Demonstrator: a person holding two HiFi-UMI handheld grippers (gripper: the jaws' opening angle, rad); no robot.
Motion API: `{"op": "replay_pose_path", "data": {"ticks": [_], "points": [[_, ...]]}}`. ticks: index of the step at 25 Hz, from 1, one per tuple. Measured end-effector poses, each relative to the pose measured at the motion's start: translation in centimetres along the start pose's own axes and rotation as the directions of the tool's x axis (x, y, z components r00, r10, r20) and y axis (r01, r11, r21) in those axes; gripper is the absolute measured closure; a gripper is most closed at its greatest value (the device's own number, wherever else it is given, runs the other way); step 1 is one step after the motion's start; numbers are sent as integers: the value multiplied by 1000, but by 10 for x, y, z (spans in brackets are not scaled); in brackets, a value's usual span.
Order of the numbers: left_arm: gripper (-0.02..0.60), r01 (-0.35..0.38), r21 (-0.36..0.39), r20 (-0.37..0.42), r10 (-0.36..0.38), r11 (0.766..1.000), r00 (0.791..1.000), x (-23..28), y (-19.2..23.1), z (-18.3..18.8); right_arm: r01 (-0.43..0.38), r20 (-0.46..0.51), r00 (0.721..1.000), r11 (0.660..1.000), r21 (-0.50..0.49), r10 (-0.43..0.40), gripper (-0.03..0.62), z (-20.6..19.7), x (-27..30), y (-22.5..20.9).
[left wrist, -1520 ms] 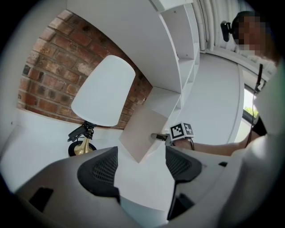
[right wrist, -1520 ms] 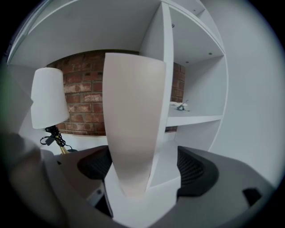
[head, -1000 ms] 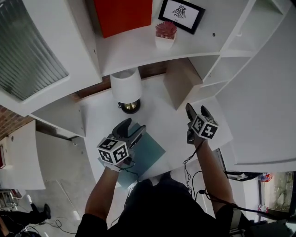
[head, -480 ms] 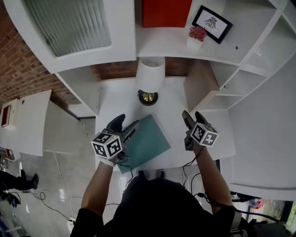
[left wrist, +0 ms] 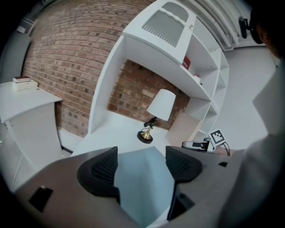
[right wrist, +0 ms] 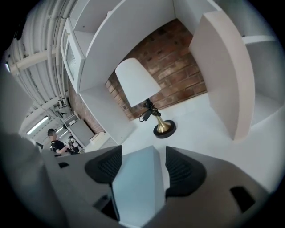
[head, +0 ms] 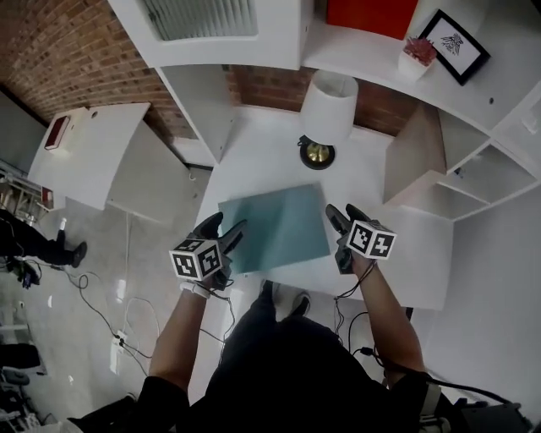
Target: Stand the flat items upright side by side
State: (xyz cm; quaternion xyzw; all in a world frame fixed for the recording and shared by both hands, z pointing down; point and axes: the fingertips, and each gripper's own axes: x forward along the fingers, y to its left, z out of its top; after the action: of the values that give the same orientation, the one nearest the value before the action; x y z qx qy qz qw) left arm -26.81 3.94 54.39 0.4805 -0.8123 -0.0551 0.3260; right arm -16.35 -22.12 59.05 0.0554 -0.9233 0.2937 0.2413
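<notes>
Two claws, both with jaws apart, nothing clamped. Left claw [head: 223, 230] is at the left edge of the one teal flat item [head: 275, 224]. In the left gripper view teal fills the gap between its pads, and the pads aren't pressing on it. Right claw [head: 344, 218] is at the item's right edge. Its jaws have just been closing, and a teal corner shows in the gap, also not gripped. Can't tell if either claw touches the item.

Item count: one. It lies flat on the white tabletop [head: 262, 165], close to the near edge and slightly skewed.

Behind it is one lamp [head: 328, 106] with a white shade and a brass base, well apart from the item. One upright white divider [head: 412, 156] stands to the right of the lamp. The shelf [head: 372, 52] above carries one red box [head: 372, 15], one potted plant [head: 416, 55] and one framed picture [head: 455, 46].
</notes>
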Motion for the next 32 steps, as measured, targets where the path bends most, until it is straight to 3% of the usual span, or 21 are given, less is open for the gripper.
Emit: {"op": "replay_pose_path", "data": {"ticks": [5, 10, 14, 19, 26, 32], "points": [[249, -129, -121, -69, 122, 984, 990, -20, 39, -44, -84, -159, 984, 996, -36, 77, 284, -42, 24, 13], [249, -183, -159, -210, 148, 970, 967, -9, 65, -91, -141, -298, 947, 989, -42, 123, 266, -79, 35, 16], [247, -170, -174, -272, 119, 970, 955, 7, 74, -112, -147, -351, 929, 988, -56, 118, 261, -90, 41, 14], [247, -127, -164, -278, 77, 978, 957, 15, 86, -112, -107, -337, 937, 994, -37, 89, 262, -96, 42, 12], [247, -42, -230, -320, -35, 972, 947, 28, 86, -117, -100, -377, 922, 995, -21, 85, 250, -117, 47, 11], [250, -112, -208, -399, 20, 972, 917, 31, 88, -138, -94, -433, 900, 992, -87, 48, 252, -130, 62, 9]]}}
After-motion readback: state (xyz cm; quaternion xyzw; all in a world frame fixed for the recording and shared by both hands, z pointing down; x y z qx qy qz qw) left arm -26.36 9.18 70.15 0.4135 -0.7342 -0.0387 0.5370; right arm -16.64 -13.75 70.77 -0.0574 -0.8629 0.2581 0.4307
